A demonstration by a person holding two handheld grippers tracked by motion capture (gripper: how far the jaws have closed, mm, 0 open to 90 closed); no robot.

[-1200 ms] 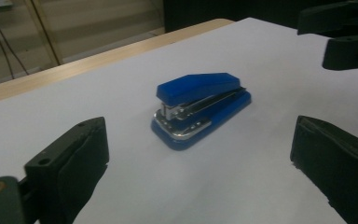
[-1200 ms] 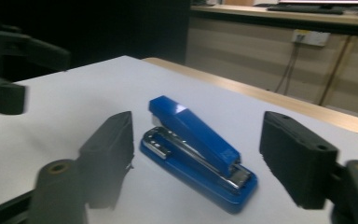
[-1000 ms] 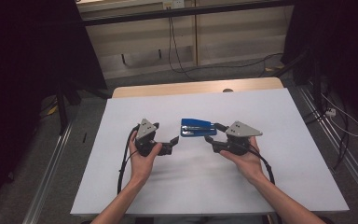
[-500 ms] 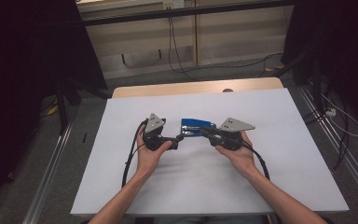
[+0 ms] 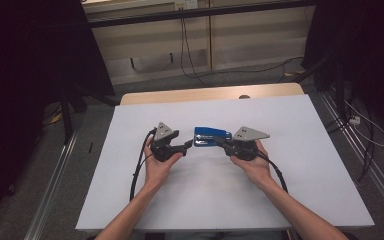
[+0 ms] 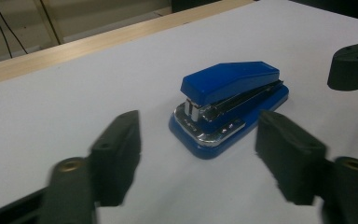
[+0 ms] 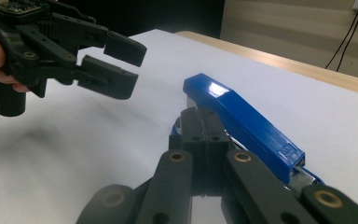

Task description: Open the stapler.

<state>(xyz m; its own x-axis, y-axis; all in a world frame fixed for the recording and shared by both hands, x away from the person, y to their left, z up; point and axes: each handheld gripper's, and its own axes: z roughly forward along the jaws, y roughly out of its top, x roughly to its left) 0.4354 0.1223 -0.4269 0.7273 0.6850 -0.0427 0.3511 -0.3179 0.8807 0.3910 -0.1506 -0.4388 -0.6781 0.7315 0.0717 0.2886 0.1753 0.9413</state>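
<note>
The blue stapler (image 5: 212,136) lies flat on the white worktop (image 5: 305,165), between my two hands and a little beyond them, its stapling nose turned toward my left side; that puts it where both tools can reach it at once. My right gripper (image 5: 219,142) has its fingers (image 7: 205,140) pressed together with nothing between them — they have just been closing; in the right gripper view the shut tips sit against the near side of the stapler, at its base under the blue top arm, though I cannot say for certain whether they touch or stop just short. I judge the shut pair serves as a blunt prop, to brace the stapler so it will not slide. My left gripper (image 5: 186,146) comes in from the other end; its fingers (image 6: 119,154) are spread, having just been narrowing, and the stapler's nose stands ahead of the gap, not yet inside it, so nothing is pinched. The narrowed gap looks set to match the stapler's width — a wider spread would only risk knocking it askew on the smooth sheet.
</note>
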